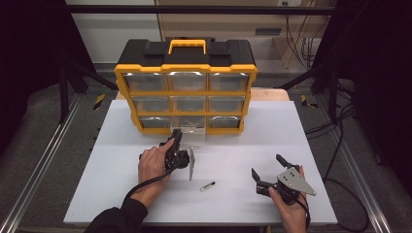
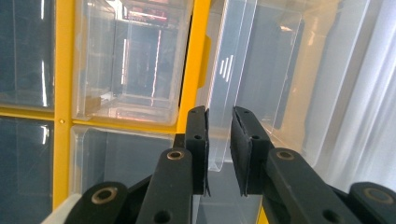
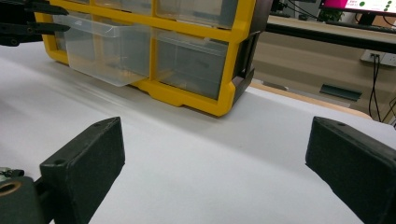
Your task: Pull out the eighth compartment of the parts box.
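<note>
A yellow and black organizer [image 1: 187, 92] with several clear drawers stands at the back of the white table [image 1: 121, 194]. Its bottom middle drawer [image 1: 190, 130] is pulled partway out. My left gripper [image 1: 176, 137] is at that drawer's front. In the left gripper view the drawer's [image 2: 261, 70] clear front lip sits between the nearly closed jaws of my left gripper [image 2: 219, 112]. My right gripper [image 1: 266, 165] rests open at the front right, nothing between its fingers. The right gripper view shows its own wide-apart jaws [image 3: 210, 163], the pulled-out drawer [image 3: 107, 51] and the left gripper [image 3: 32, 23].
A small cylinder [image 1: 208, 186] with a green tip lies on the table between the two hands. Bare white surface spreads to the left and right of the organizer [image 3: 196, 51]. Cables hang off the table's right side.
</note>
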Available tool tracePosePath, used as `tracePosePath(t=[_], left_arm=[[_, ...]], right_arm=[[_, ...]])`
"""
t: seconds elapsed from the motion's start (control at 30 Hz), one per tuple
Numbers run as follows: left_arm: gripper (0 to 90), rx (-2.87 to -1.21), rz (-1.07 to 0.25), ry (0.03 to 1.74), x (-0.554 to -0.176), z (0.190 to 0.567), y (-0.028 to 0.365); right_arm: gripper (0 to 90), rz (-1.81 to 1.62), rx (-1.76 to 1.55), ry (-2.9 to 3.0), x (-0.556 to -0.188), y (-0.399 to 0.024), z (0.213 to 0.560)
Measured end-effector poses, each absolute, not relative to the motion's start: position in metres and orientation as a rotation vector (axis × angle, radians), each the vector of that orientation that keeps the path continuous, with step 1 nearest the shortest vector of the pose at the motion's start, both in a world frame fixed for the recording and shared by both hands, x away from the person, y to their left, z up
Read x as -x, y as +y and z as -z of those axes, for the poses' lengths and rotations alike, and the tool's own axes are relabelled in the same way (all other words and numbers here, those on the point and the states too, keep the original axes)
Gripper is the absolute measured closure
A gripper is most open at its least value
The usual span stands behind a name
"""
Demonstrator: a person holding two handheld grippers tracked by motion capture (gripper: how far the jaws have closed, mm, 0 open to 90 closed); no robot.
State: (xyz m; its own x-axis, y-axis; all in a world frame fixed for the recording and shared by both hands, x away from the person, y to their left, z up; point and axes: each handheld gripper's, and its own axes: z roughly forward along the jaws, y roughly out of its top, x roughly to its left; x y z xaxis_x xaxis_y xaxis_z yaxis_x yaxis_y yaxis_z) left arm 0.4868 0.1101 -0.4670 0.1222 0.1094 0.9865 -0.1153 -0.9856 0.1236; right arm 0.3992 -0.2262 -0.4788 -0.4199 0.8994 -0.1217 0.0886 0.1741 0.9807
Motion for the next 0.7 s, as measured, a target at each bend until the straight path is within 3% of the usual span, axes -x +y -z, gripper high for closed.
tracePosePath(t=[0.7], left_arm=[[75.9, -2.217, -1.964, 0.034, -0.475, 0.469, 0.109]], right_arm=[[4.8, -1.332, -0.950, 1.681, -0.399, -0.226, 0.478]])
